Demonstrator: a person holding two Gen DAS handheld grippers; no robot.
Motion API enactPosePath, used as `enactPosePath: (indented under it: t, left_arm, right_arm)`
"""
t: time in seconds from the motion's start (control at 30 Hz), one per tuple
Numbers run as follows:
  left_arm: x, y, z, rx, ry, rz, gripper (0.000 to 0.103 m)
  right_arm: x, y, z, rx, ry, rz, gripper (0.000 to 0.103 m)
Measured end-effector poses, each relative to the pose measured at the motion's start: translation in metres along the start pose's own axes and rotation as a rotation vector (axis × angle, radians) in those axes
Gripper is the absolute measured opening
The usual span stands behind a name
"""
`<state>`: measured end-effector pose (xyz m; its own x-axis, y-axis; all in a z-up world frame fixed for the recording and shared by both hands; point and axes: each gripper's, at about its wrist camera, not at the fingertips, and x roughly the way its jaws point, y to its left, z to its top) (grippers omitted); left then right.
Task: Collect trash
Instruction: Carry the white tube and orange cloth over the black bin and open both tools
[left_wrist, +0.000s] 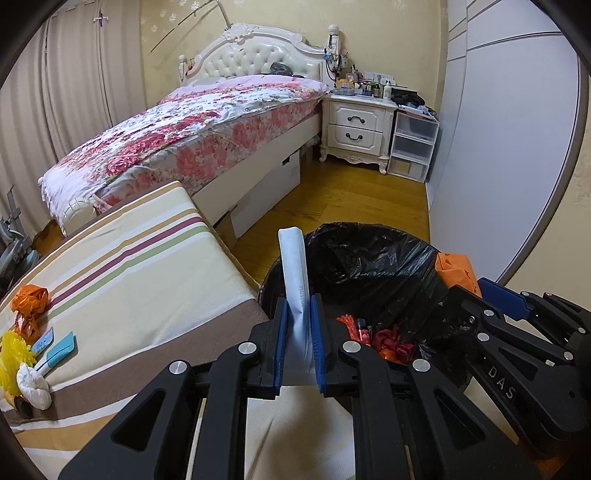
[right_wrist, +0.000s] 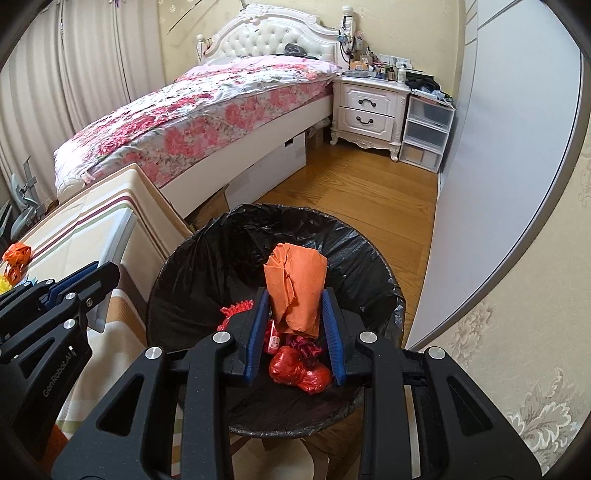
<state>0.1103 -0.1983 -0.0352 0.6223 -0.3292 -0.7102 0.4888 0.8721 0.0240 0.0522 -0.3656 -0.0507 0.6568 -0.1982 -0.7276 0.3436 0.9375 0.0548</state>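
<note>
Holding now: right gripper (right_wrist: 295, 317) clamps an orange paper wad (right_wrist: 295, 291) over the bin (right_wrist: 369, 258); left gripper (left_wrist: 299, 332) grips a white packet (left_wrist: 293, 266) at its rim.
Done: red scraps (right_wrist: 299, 369) binned.
Left: litter (left_wrist: 29, 332) lower left on the table (left_wrist: 147, 295).

surface: striped cushion (left_wrist: 140, 280) | on it: orange wrappers (left_wrist: 28, 298), yellow mesh (left_wrist: 13, 356), white wad (left_wrist: 34, 384)

1. Left gripper (left_wrist: 299, 317): black linkage arms, blue ribbed finger pads (left_wrist: 281, 332), silver round pivot screws.
2. Right gripper (right_wrist: 297, 314): same black build, blue pads; white "DAS" lettering beside pivot screws.
</note>
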Motion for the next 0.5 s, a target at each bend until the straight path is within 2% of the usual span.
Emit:
enactPosePath:
  t: [0.5]
  left_arm:
    - [0.023, -0.013, 0.010, 0.022, 0.038, 0.010, 0.014]
  right_arm:
    - [0.013, -0.009, 0.004, 0.033, 0.009, -0.011, 0.030]
